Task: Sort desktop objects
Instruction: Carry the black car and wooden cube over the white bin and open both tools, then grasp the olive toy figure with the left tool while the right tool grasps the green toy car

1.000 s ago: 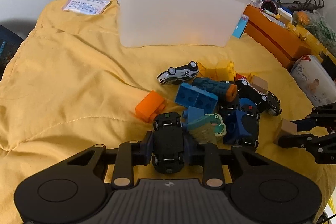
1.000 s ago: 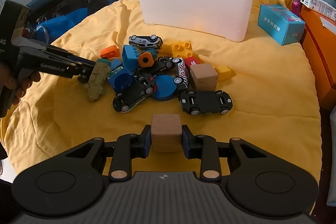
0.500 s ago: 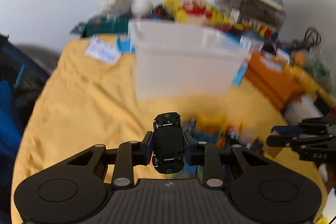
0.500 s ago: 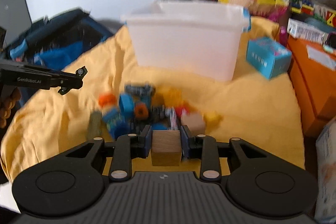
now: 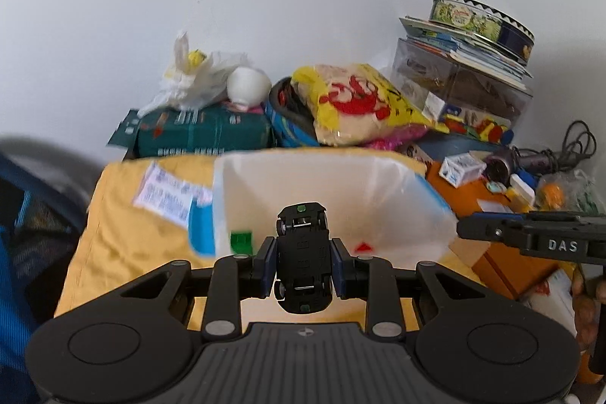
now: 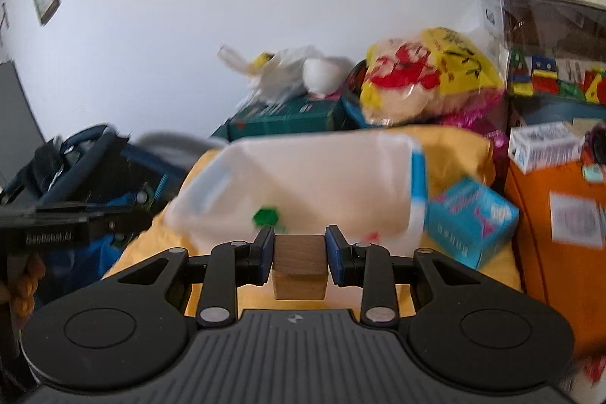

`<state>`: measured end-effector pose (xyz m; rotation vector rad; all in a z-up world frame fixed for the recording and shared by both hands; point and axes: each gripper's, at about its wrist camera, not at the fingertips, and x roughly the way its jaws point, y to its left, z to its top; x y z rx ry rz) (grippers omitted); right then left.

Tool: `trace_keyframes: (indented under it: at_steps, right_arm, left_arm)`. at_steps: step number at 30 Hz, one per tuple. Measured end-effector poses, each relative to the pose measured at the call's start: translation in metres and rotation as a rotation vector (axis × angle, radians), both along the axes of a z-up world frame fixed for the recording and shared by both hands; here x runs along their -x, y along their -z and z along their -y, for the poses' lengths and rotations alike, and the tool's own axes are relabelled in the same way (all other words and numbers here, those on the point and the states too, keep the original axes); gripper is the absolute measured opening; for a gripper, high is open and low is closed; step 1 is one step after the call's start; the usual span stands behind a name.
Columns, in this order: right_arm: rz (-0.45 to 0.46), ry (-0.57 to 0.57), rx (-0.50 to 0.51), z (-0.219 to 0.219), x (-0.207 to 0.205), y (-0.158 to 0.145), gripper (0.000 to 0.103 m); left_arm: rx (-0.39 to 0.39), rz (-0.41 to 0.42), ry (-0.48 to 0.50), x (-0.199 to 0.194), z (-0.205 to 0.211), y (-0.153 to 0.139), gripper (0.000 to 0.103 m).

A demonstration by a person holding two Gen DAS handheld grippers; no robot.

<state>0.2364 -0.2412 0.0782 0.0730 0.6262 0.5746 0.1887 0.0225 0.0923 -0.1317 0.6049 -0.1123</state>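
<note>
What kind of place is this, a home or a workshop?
Most likely a home, perhaps a child's room. A white plastic bin stands on a yellow quilted cover, and behind it lie a stack of books under a biscuit tin.

One toy car [image 5: 303, 260], one wooden cube [image 6: 300, 265], one bin [image 5: 397, 199], two grippers [image 5: 303, 267].

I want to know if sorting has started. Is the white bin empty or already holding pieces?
Not empty: the white bin holds a green piece and a small red piece.
</note>
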Motion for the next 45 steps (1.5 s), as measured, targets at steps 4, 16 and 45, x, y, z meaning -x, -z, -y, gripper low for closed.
trace_keyframes:
  at_steps: [4,16,45]
  right_arm:
    - [-0.004,0.010,0.032,-0.008,-0.033,-0.008,0.033]
    - [0.022,0.007,0.115,-0.025,-0.064,-0.002,0.061]
    - [-0.261,0.232,0.213,0.016,0.093,0.127,0.069]
  left_arm:
    - [-0.007,-0.012,-0.006,-0.029,0.003,-0.006,0.032]
    - [-0.057,-0.026,-0.037,-0.050,0.004,-0.002,0.060]
    - [-0.066,-0.367,-0.002,0.109,0.043,0.149,0.061]
